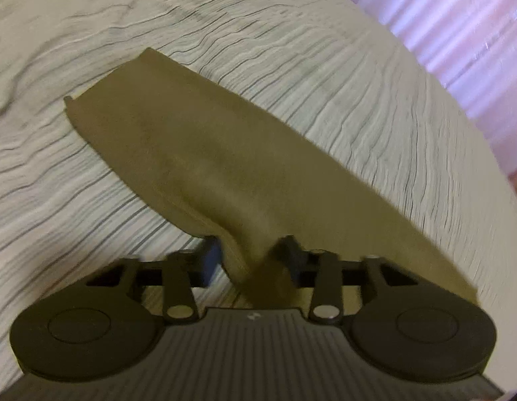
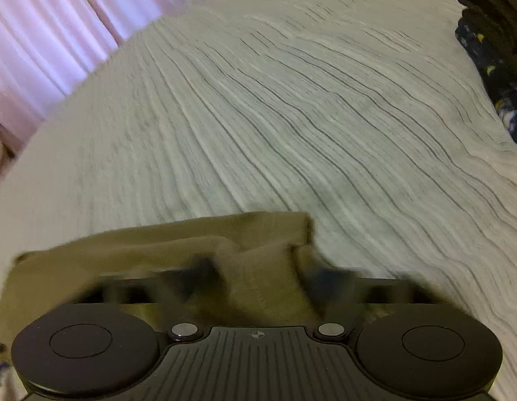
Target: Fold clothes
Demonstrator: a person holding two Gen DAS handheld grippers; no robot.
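An olive-green garment (image 1: 191, 140) lies stretched flat across a ribbed pale bedspread (image 1: 74, 193), reaching from its far hem back to my left gripper (image 1: 251, 257). A raised fold of the cloth fills the gap between the two black fingers, which are shut on it. In the right wrist view another edge of the olive garment (image 2: 151, 244) is bunched up at my right gripper (image 2: 261, 274). Its fingers are blurred, with a wad of the cloth pinched between them. The garment's part under both grippers is hidden.
The bedspread (image 2: 291, 117) covers a wide bed. Pink-lit curtains (image 2: 41, 50) hang beyond its far edge, also seen as curtains (image 1: 459, 33) at the upper right. A pile of dark clothes (image 2: 492, 33), one with a star print, sits at the bed's right side.
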